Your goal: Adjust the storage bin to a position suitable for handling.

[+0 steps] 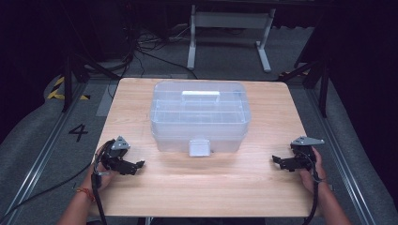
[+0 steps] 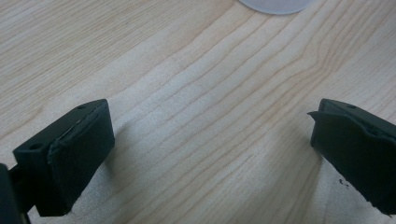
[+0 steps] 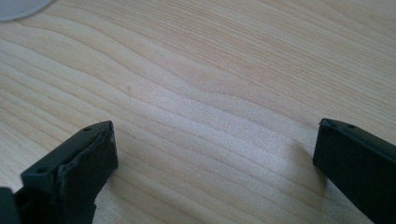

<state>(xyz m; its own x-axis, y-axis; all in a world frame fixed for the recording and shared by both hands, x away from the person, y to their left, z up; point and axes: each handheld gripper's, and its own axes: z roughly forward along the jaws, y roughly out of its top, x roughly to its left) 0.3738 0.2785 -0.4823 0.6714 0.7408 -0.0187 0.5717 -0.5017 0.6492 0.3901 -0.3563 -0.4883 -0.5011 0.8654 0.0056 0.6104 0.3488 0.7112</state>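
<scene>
While both grippers rest apart with jaws spread and empty, the clear lidded box (image 1: 199, 115) lies between left gripper (image 1: 133, 166) and right gripper (image 1: 280, 162), its front latch (image 1: 199, 147) roughly equidistant.

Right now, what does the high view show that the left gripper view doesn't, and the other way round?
The high view alone takes in the whole clear lidded box with its handle and front latch, both hands with the right gripper, and the floor beyond. The left gripper view alone gives the left gripper up close, jaws spread wide with nothing between them, plus fine wood grain. Both share the wooden table, the left gripper and an edge of the box.
</scene>
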